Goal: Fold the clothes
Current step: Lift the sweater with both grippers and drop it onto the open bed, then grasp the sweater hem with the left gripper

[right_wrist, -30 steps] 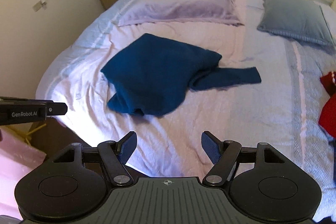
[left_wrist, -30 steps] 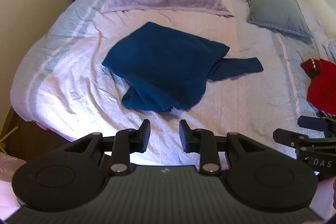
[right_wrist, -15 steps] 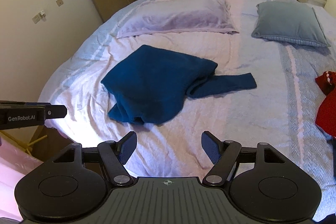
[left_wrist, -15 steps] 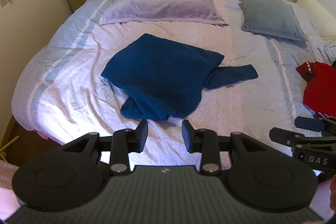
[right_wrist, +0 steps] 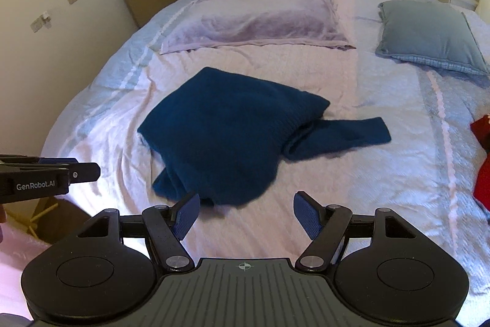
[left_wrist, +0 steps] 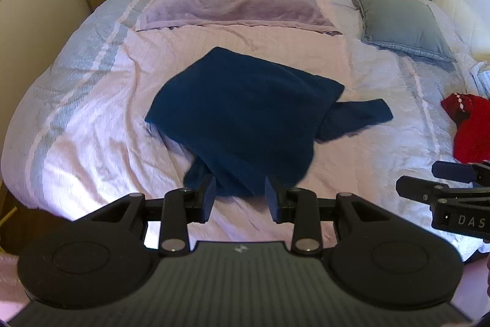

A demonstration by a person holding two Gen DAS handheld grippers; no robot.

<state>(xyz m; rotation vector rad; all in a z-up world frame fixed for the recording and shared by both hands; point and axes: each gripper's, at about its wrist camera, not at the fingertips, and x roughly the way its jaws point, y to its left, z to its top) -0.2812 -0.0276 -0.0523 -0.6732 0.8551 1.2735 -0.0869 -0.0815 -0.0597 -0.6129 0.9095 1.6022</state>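
A dark blue sweater lies crumpled in the middle of the bed, one sleeve stretched out to the right. It also shows in the right wrist view. My left gripper is open and empty, hovering just short of the sweater's near edge. My right gripper is open wider and empty, also above the near edge of the bed. Each gripper shows at the side of the other's view: the right one and the left one.
The bed has a pale pink cover. A lilac pillow and a grey cushion lie at the far side. A red garment lies at the right. A wall and door stand on the left, wardrobes behind.
Both grippers have moved forward toward the sweater, which now looks larger and nearer. The left jaws have opened a little wider. The sweater has not moved.
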